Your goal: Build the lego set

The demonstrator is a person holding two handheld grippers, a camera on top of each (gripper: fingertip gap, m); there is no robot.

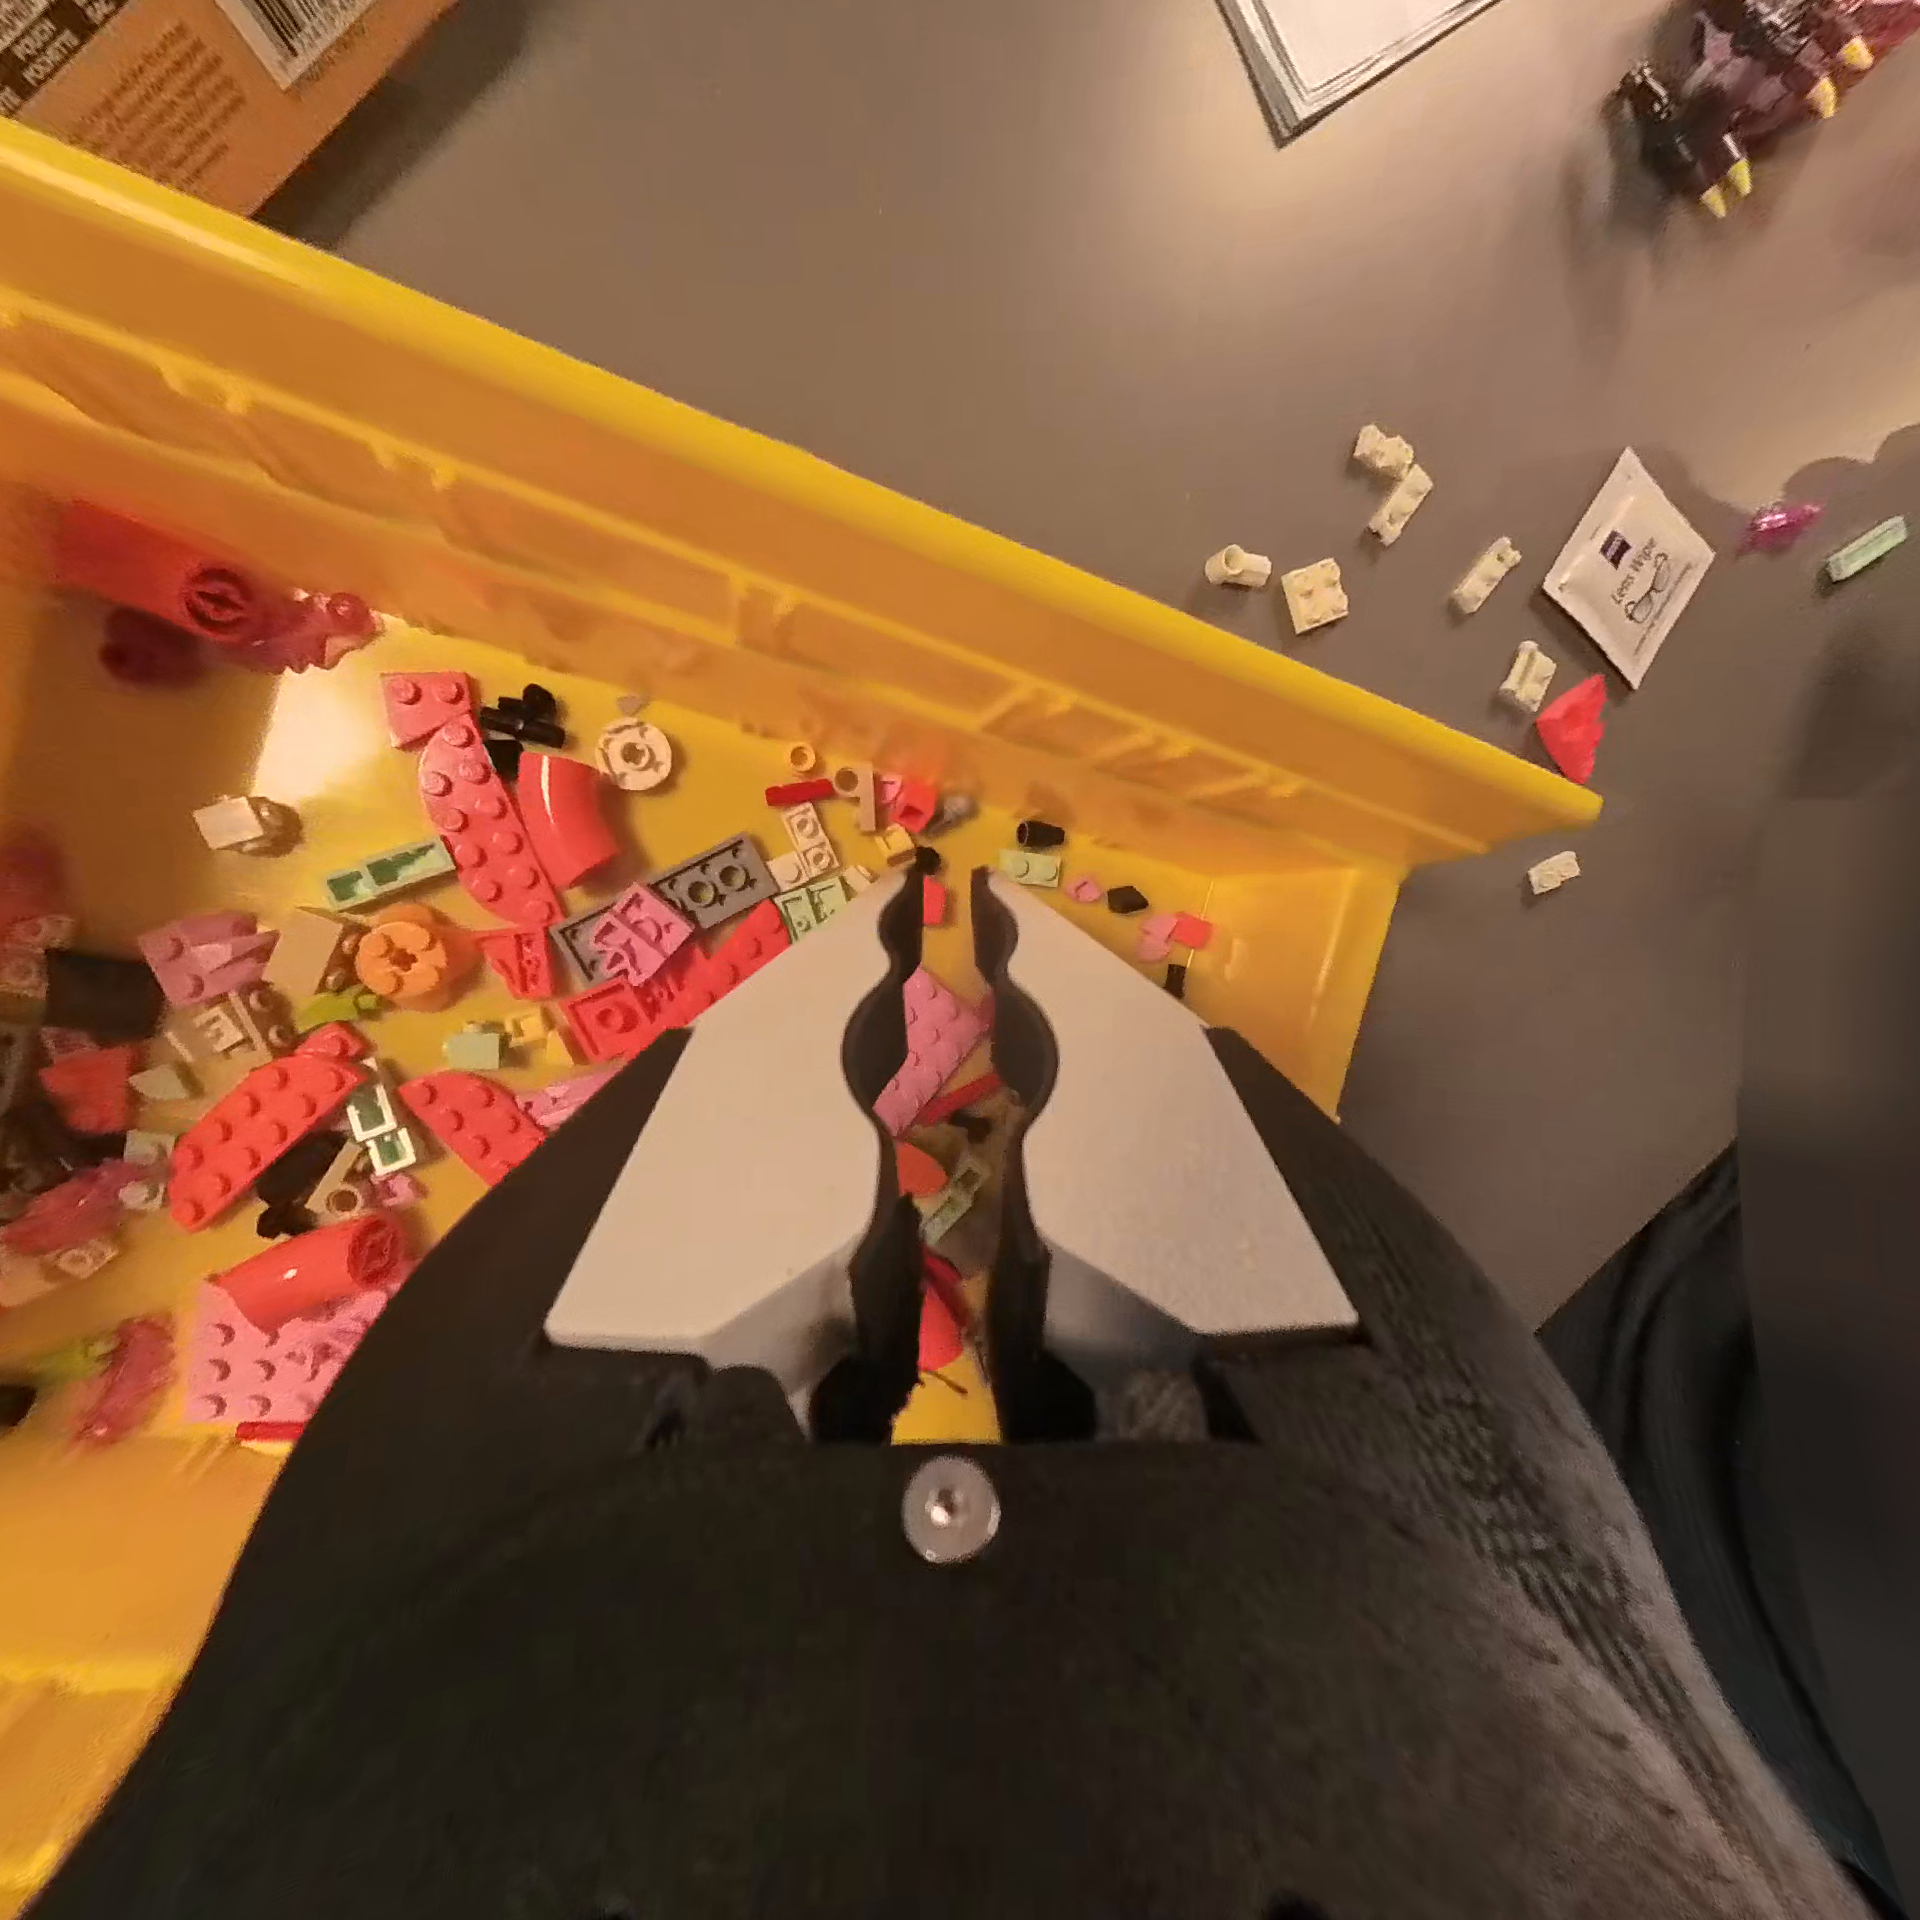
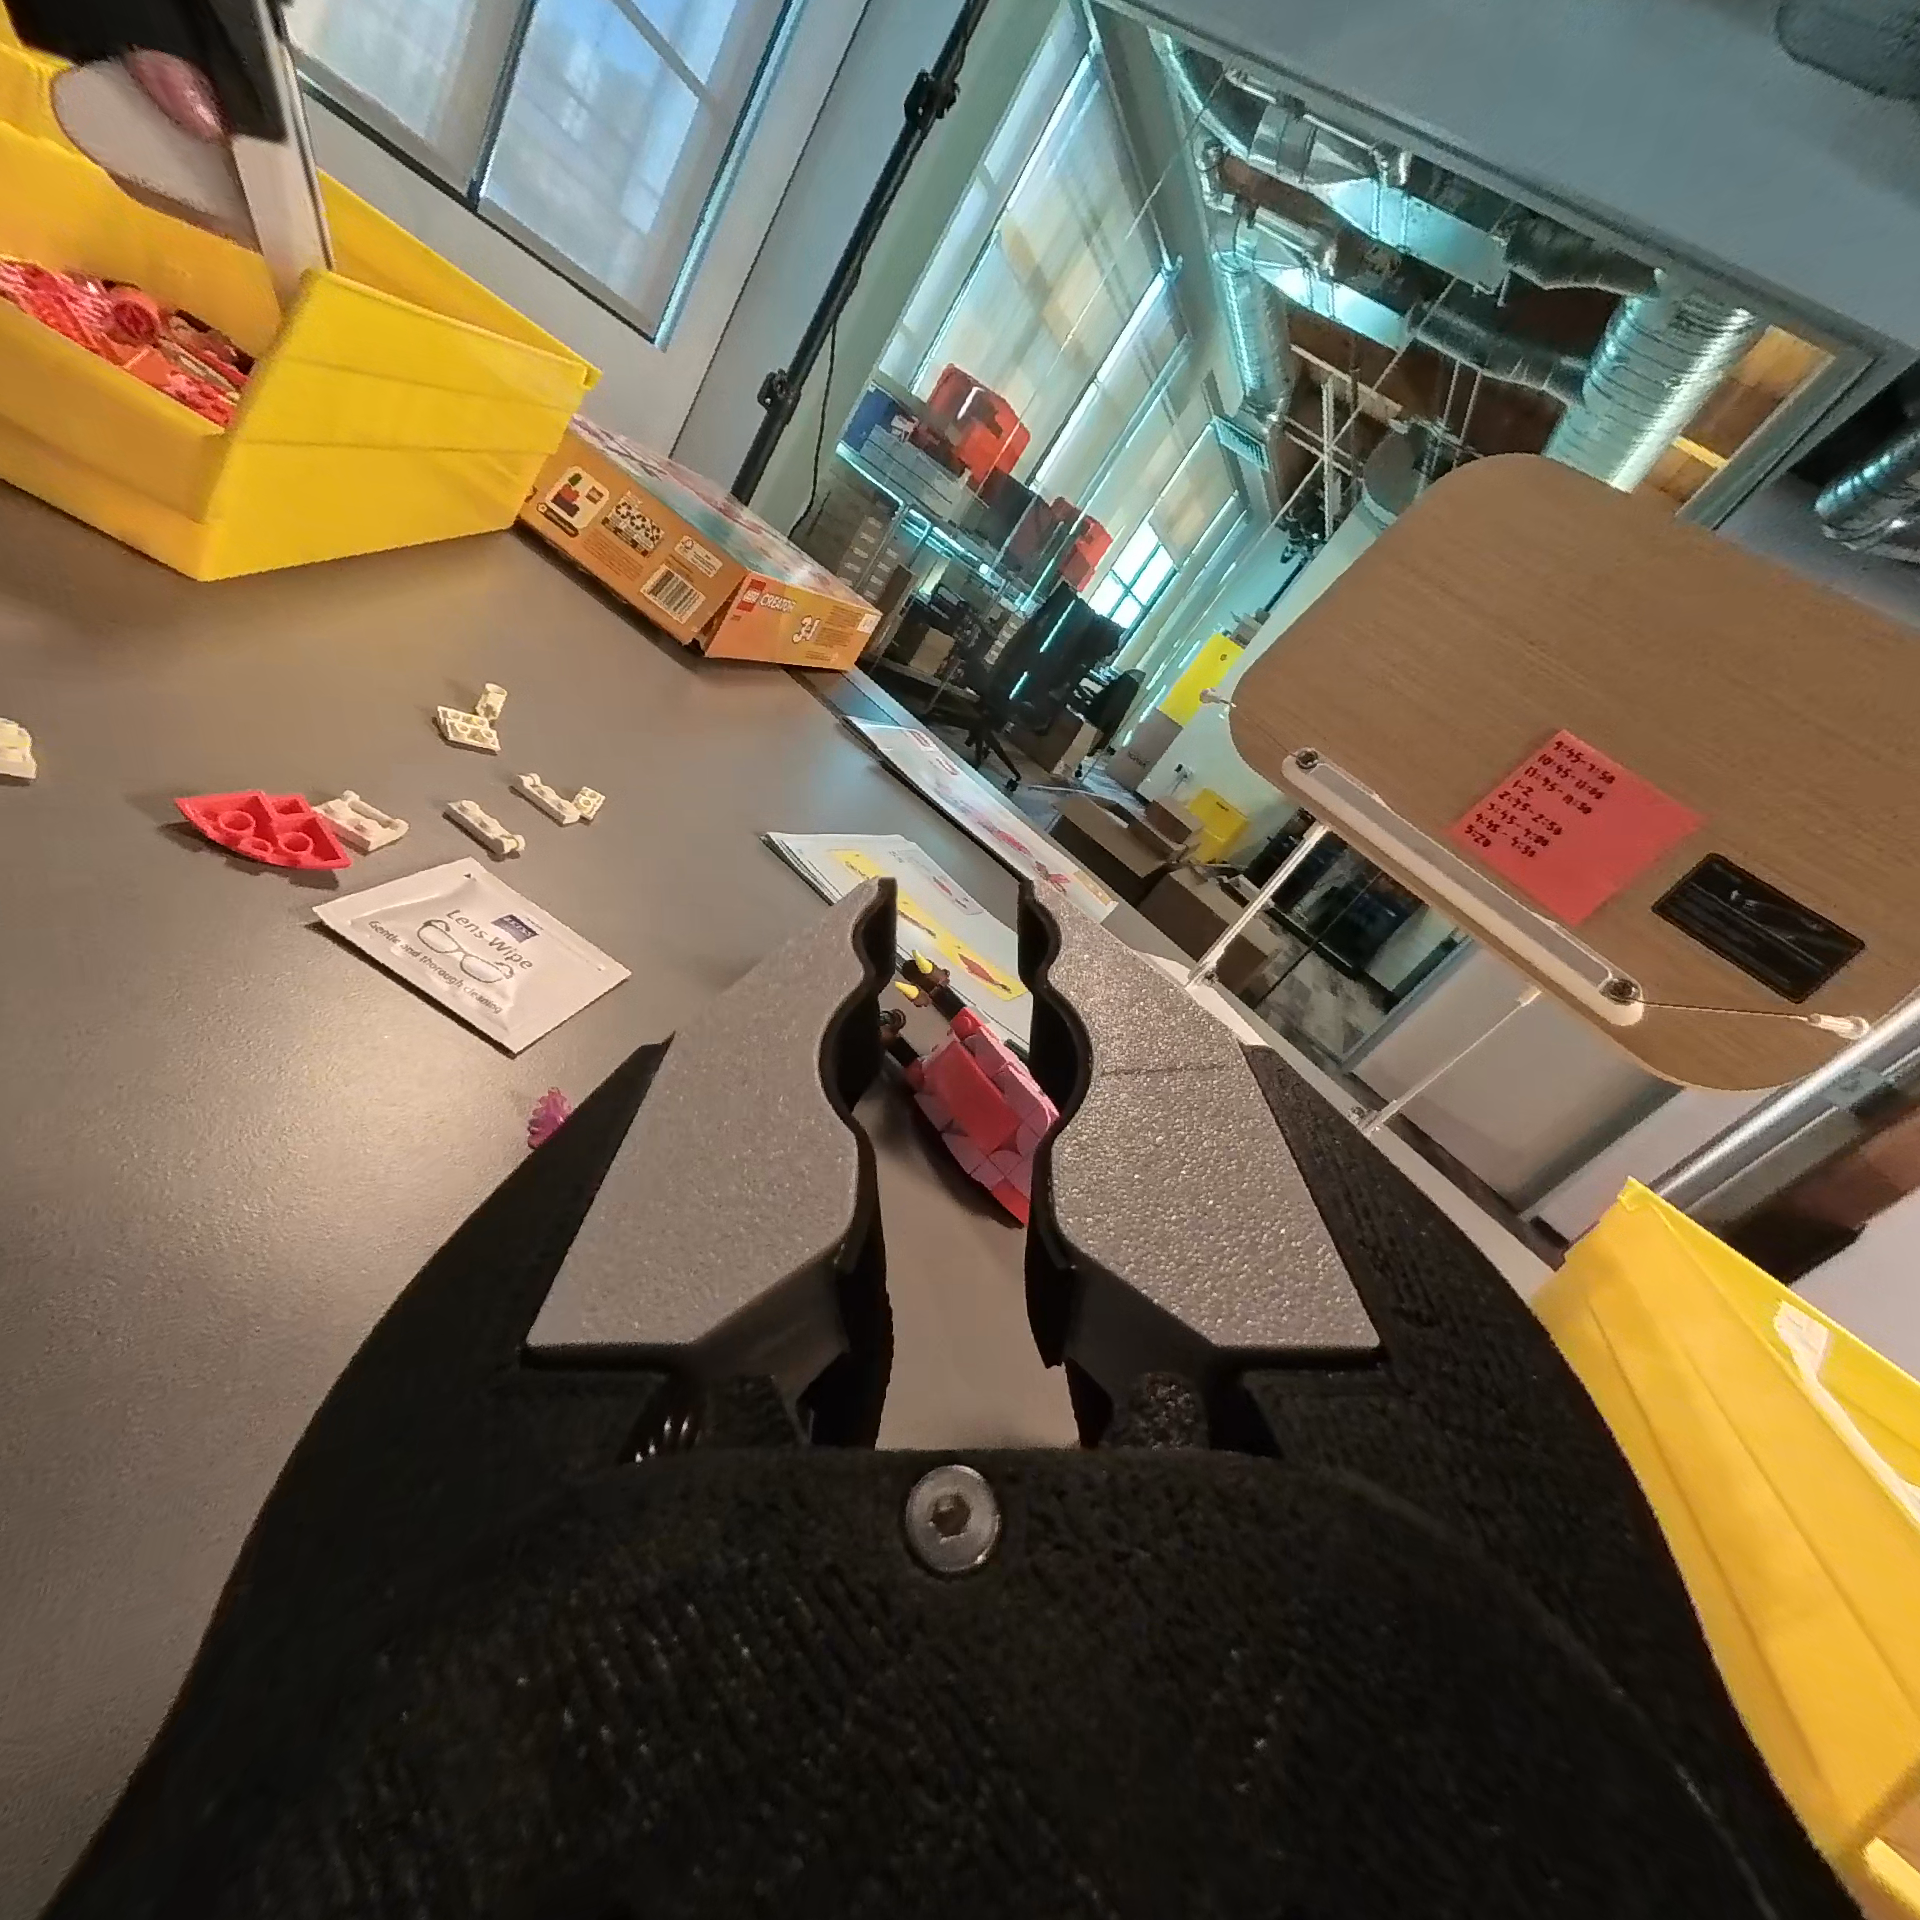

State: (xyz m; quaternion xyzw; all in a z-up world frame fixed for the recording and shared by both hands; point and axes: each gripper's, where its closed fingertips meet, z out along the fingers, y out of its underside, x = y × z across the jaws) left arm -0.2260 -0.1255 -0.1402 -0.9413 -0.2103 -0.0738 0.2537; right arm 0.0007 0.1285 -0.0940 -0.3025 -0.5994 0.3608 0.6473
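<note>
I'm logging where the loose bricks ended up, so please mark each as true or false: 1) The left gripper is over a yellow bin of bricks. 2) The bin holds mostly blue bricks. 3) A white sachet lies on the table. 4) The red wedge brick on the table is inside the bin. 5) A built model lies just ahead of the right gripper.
1) True: the left gripper is over the yellow bin.
2) False: the bricks are mostly red and pink.
3) True: the white sachet lies flat on the grey table.
4) False: the red wedge brick lies on the table, outside the bin.
5) True: a red and pink model lies beyond the right gripper.
</note>
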